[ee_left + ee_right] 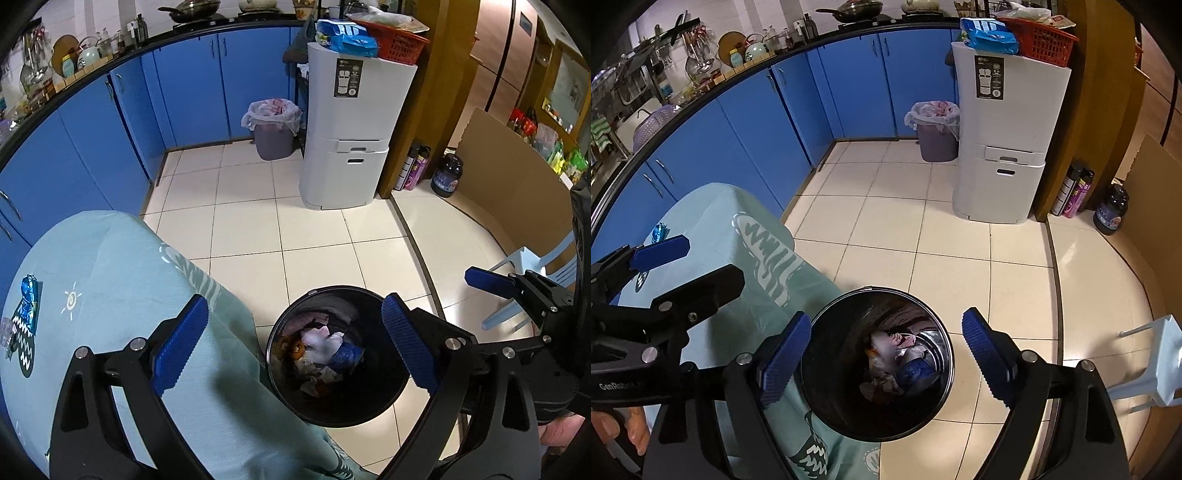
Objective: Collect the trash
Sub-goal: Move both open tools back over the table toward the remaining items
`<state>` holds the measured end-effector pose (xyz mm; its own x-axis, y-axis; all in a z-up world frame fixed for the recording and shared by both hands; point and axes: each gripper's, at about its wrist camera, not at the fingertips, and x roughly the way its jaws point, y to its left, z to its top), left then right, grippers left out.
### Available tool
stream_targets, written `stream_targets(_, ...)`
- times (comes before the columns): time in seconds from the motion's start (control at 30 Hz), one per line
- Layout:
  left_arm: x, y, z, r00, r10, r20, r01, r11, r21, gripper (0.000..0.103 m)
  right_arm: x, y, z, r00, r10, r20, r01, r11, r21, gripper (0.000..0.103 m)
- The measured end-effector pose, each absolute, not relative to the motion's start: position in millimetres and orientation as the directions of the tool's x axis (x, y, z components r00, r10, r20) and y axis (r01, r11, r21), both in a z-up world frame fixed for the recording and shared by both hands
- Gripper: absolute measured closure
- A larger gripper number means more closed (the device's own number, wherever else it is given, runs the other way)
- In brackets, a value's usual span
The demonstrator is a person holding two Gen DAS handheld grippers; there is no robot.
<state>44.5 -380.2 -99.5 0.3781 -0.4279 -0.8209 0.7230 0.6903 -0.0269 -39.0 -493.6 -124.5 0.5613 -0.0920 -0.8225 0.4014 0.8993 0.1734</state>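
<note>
A black round trash bin (369,400) (842,406) stands on the tiled floor against a table draped in a pale green cloth (110,266) (713,221). Crumpled paper and a blue wrapper (325,343) (905,365) lie inside it. My left gripper (295,310) hangs open over the bin's near rim and the table edge, nothing between its blue pads. My right gripper (886,319) is open directly above the bin's mouth, also empty. A shiny blue foil wrapper (27,299) (660,232) rests on the cloth at the table's far left side.
Blue kitchen cabinets (184,85) curve along the back and left. A lilac bin with a white liner (273,125) and a tall white container (351,129) stand at the back. A cardboard sheet (517,184), spray cans, a dark jar (447,175) and a pale plastic chair (535,266) are at the right.
</note>
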Motion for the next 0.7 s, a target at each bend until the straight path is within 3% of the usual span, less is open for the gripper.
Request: stream_targets(0.7,52.4,-339.8,-84.6,0.413,-0.439,-0.798,0.682,0.73,-0.049,0.009,-27.7,-469.8,-104.9,0.568,-0.121,-0.814,0.379,0.917,0.128,0.021)
